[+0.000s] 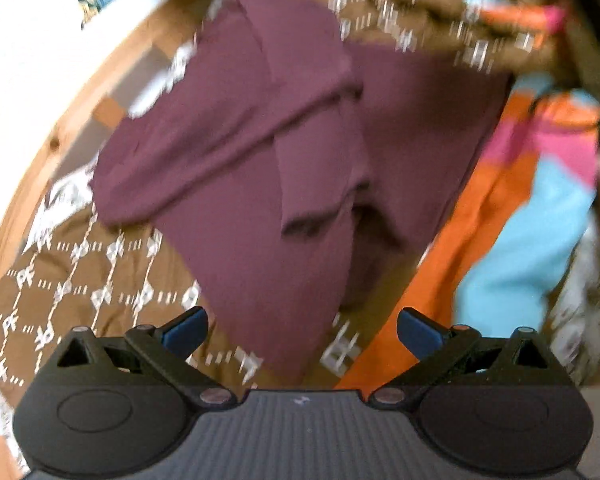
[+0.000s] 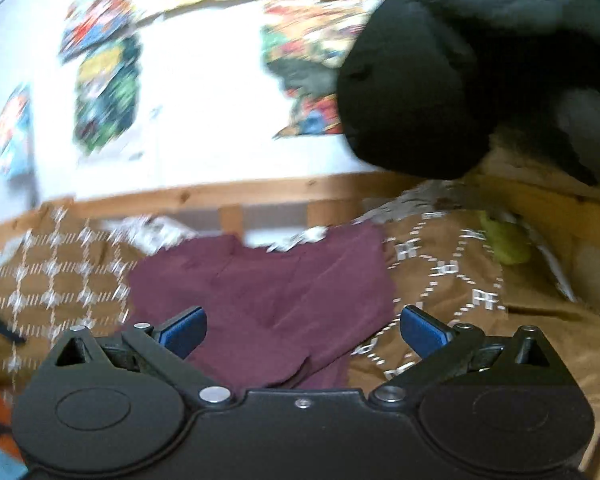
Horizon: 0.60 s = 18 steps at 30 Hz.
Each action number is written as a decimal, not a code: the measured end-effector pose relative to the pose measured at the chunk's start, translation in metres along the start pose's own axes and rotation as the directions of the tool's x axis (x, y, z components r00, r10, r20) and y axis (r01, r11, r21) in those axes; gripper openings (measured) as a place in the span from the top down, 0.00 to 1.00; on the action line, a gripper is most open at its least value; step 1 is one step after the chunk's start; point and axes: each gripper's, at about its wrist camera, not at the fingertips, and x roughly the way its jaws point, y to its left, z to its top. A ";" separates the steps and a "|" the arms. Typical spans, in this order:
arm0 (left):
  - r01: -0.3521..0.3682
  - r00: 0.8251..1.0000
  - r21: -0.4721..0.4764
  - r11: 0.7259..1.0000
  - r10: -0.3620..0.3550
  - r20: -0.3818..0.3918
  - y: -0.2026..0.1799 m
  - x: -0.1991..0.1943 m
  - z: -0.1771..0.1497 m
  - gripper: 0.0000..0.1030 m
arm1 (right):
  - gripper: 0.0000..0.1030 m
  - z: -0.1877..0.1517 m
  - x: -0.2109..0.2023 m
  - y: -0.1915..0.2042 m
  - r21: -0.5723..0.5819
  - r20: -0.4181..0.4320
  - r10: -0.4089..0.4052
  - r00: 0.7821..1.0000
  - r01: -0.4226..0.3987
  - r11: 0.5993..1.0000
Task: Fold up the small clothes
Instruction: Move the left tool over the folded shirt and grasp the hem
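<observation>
Maroon garment point(image 1: 260, 152) on bedspread point(image 1: 80, 280) (crumpled) — grippers empty

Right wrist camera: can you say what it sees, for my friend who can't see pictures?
The open right gripper hangs above a rumpled maroon garment lying on a brown patterned bedspread, holding nothing. Behind the bed are a wooden bed rail and a white wall with colourful posters; something big, black and padded fills the upper right.

Left wrist close above, right wrist low, farther (both blurred); shared maroon garment point(image 1: 284, 152) point(image 2: 268, 296)
</observation>
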 end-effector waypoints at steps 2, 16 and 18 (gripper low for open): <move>-0.030 0.999 0.021 0.999 0.030 -0.045 -0.003 0.009 -0.005 0.01 | 0.00 -0.002 0.001 0.011 -0.063 -0.013 0.023 1.000 -0.024 0.998; -0.111 0.994 -0.025 0.993 0.111 -0.010 -0.007 0.040 -0.008 0.11 | 0.00 -0.009 0.005 0.038 -0.162 -0.056 0.050 0.997 -0.059 0.985; -0.121 0.993 -0.072 0.990 0.122 0.005 -0.001 0.040 -0.008 0.21 | 0.00 -0.009 0.004 0.035 -0.145 -0.050 0.046 0.998 -0.052 0.988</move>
